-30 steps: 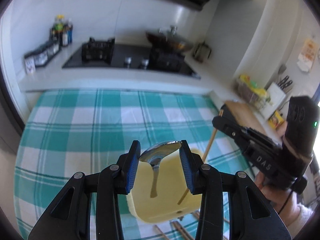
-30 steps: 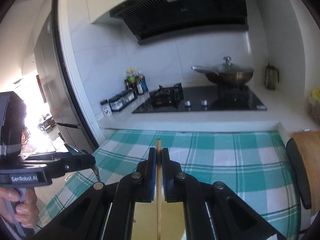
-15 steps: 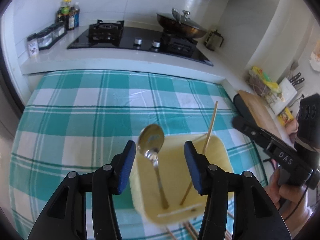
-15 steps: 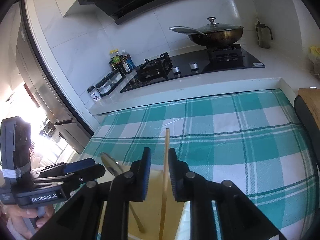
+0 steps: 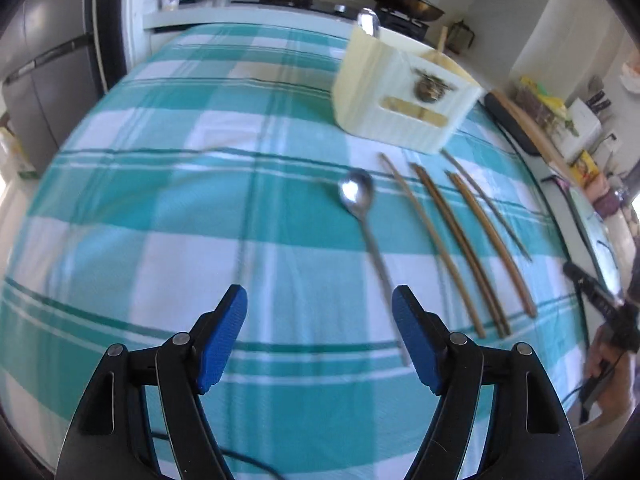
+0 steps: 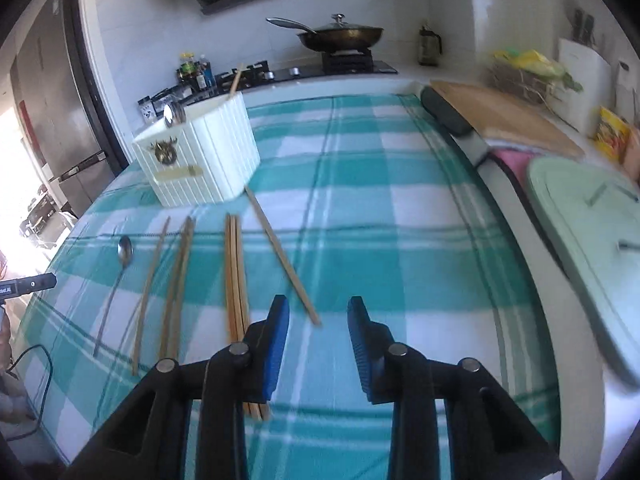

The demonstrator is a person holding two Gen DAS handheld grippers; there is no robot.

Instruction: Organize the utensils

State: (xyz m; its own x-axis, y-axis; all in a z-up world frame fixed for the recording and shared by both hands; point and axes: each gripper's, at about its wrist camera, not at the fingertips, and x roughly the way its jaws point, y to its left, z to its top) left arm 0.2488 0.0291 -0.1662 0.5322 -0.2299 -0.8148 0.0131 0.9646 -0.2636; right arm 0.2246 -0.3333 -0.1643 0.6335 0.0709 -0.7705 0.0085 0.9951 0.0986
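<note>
A cream ribbed utensil holder (image 5: 404, 92) (image 6: 200, 156) stands on the green checked tablecloth with a spoon (image 5: 369, 24) (image 6: 173, 114) and one chopstick (image 5: 440, 40) (image 6: 236, 78) upright in it. A second spoon (image 5: 366, 232) (image 6: 116, 280) lies flat on the cloth, with several wooden chopsticks (image 5: 460, 236) (image 6: 234, 276) in a row beside it. My left gripper (image 5: 320, 336) is open and empty above the spoon's handle end. My right gripper (image 6: 318, 344) is open and empty above the near ends of the chopsticks.
A stove with a lidded wok (image 6: 340, 36) and spice bottles (image 6: 196, 72) sit on the counter behind. A wooden cutting board (image 6: 504, 120), a pale green lid (image 6: 592, 236) and a knife block (image 6: 580, 64) are to the right of the table.
Both grippers let go of the spoon and chopstick in the holder, opened wide, and pulled back and down over the utensils lying on the cloth.
</note>
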